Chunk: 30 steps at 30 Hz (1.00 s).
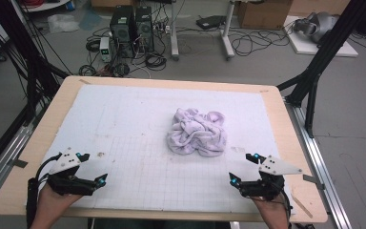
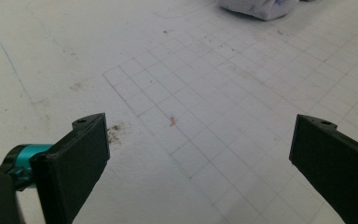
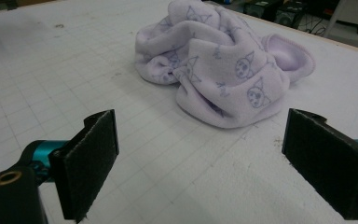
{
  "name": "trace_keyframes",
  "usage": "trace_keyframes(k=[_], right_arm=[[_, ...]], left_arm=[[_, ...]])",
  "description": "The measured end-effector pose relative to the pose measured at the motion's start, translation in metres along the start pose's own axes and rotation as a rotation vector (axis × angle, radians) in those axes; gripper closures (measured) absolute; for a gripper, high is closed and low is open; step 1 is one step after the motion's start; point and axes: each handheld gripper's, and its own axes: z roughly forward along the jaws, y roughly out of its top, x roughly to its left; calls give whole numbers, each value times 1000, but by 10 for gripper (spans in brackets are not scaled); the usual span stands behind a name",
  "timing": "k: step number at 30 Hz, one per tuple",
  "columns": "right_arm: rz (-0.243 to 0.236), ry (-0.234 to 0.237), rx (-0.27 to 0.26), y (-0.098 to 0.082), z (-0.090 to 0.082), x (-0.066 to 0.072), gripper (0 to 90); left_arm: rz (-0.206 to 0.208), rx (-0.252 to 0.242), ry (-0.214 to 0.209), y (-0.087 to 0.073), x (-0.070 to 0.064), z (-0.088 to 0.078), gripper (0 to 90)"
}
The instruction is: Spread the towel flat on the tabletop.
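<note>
A crumpled lilac cloth (image 1: 197, 132) printed with small cat faces lies in a loose heap a little right of the middle of the white gridded mat (image 1: 124, 124) that covers the tabletop (image 1: 38, 143), so it can be reached from either side. The left gripper (image 1: 91, 168) rests at the near left edge, well apart from the cloth, its jaws spread wide with only bare mat between them. The right gripper (image 1: 242, 168) sits at the near right edge, closer to the cloth and pointed toward it, jaws likewise released and empty. Both seem parked low and wide apart, probably so each can come in on its own side of the heap to pick out an edge.
</note>
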Motion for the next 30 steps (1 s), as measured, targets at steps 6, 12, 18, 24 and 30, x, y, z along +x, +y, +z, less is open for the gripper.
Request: trace_keyframes(k=[6, 12, 18, 24, 30], right_arm=[[-1, 5, -3, 1, 1, -1, 99], [-1, 4, -2, 1, 2, 1, 98], [-1, 5, -5, 2, 2, 3, 98], [-10, 9, -7, 3, 2, 5, 98], [-11, 16, -2, 4, 3, 6, 98]], left_arm=[[8, 6, -2, -1, -1, 1, 54], [3, 1, -2, -1, -1, 0, 54], [5, 1, 0, -1, -1, -1, 54], [6, -4, -3, -1, -3, -1, 54], [6, -10, -2, 0, -3, -2, 54]])
